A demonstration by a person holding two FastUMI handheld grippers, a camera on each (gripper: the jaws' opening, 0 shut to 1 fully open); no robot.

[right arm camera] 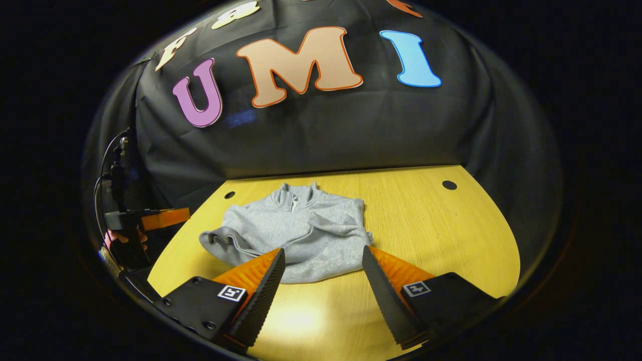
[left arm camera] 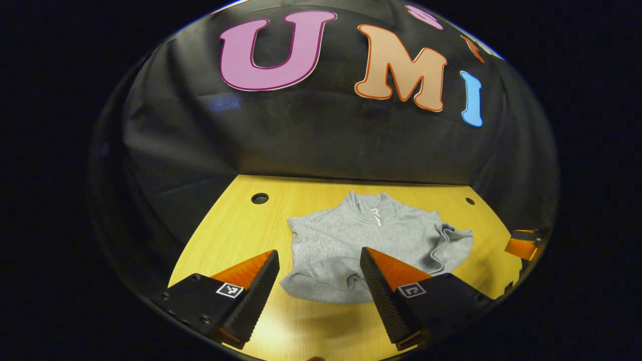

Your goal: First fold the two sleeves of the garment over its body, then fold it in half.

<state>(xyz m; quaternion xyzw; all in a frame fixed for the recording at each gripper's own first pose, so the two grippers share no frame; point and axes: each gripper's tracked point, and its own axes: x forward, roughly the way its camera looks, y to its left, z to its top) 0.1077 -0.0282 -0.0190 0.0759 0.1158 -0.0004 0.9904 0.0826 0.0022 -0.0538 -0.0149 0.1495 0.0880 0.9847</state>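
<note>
A grey pullover [left arm camera: 341, 240] with a short zip collar lies flat on the wooden table [left arm camera: 235, 230], collar towards the wall. In the left gripper view a bunched fold [left arm camera: 451, 245] juts out on its right. In the right gripper view the pullover [right arm camera: 301, 225] has a rolled fold [right arm camera: 215, 240] on its left. My left gripper [left arm camera: 318, 253] is open in front of the near hem, with nothing between its fingers. My right gripper [right arm camera: 323, 249] is open too, its fingertips framing the near hem. The left gripper [right arm camera: 150, 218], held by a hand [right arm camera: 125, 239], also appears at the left of the right gripper view.
The table [right arm camera: 441, 235] has small round holes near its far corners [left arm camera: 260, 198] [right arm camera: 449, 185]. The black cloth wall closes off the back and sides. The right gripper [left arm camera: 524, 243] shows at the right edge of the left gripper view. A cable hangs at the far left [right arm camera: 103, 190].
</note>
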